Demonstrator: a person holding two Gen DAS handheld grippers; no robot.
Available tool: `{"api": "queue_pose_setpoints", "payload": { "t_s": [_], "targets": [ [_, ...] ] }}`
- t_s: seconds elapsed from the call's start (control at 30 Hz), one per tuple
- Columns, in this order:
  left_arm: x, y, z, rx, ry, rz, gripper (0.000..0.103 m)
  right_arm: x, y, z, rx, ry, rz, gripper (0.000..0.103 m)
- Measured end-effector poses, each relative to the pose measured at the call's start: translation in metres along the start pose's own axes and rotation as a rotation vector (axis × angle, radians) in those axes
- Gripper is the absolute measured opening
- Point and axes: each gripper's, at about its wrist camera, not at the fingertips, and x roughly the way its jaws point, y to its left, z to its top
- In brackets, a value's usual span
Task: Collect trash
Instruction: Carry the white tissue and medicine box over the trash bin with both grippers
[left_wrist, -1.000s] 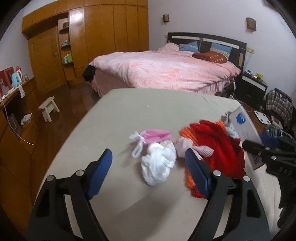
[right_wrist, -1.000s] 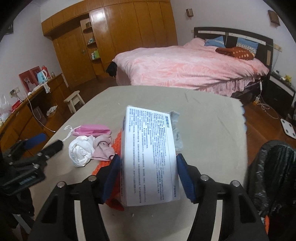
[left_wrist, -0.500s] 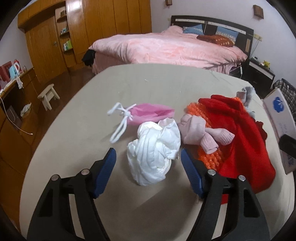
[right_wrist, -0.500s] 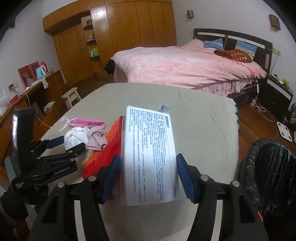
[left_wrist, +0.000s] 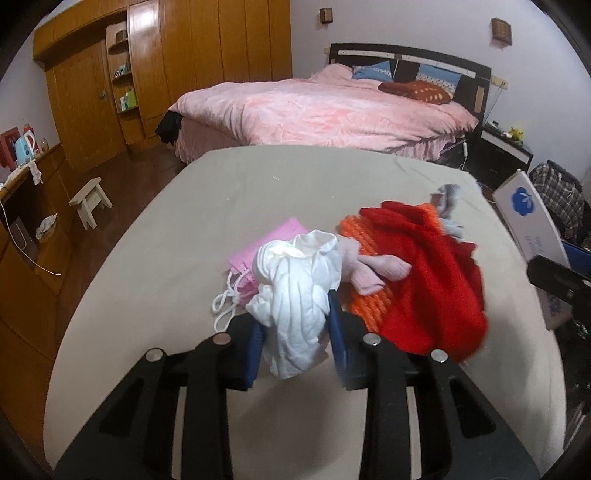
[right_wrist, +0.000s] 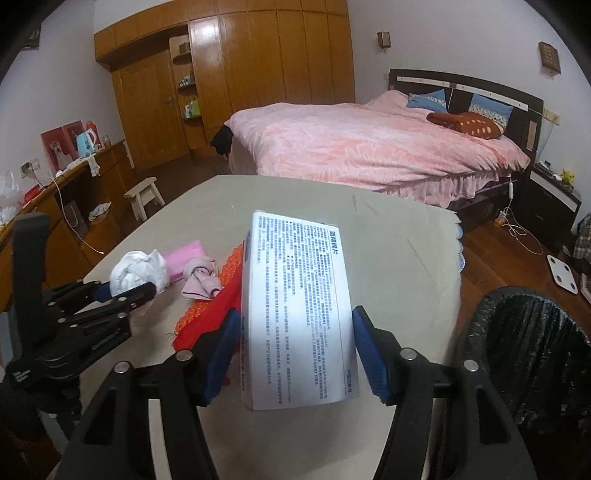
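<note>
Now the left gripper (left_wrist: 295, 332) is closing on the white wad (left_wrist: 295, 295) near the table's (left_wrist: 166, 258) left edge; its jaws have just been narrowing, and the blue pads are squeezing the wad's lower half from both sides. The wad is a crumpled lump, slightly taller than wide as the left wrist camera sees it, with its long axis running roughly along the fingers, away from the camera. A pink mask (left_wrist: 255, 254) is lying just behind it, its white cord (left_wrist: 227, 302) trailing beside the left pad, and a pink sock (left_wrist: 369, 269) is touching the wad's right side, resting on the red and orange knitwear (left_wrist: 424, 280).

The right gripper (right_wrist: 295, 354) is clamping a white box (right_wrist: 299, 310) across its width, the box's long axis pointing forward along the fingers, printed face up. A black-lined bin (right_wrist: 528, 350) is standing just off the table's right edge.

The risks, as I judge them: the wad is soft and pinched low, so it may slip or unravel on lifting; the cord or sock may snag and be dragged along. The box, gripped near one end, could pivot downward if swung quickly toward the bin.
</note>
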Motion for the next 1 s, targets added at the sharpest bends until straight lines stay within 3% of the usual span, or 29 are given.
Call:
{"api": "queue_pose_setpoints", "payload": {
  "t_s": [0.47,1.0],
  "targets": [
    [-0.070,-0.042,0.011,0.040,-0.101,-0.082,0.030,-0.048,-0.020,-0.007,0.022,-0.027,-0.027,0.061],
    [-0.100,-0.119,0.023,0.099,-0.172,-0.188,0.030,-0.111,-0.069,-0.018,0.090,-0.100,-0.125,0.061]
  ]
}}
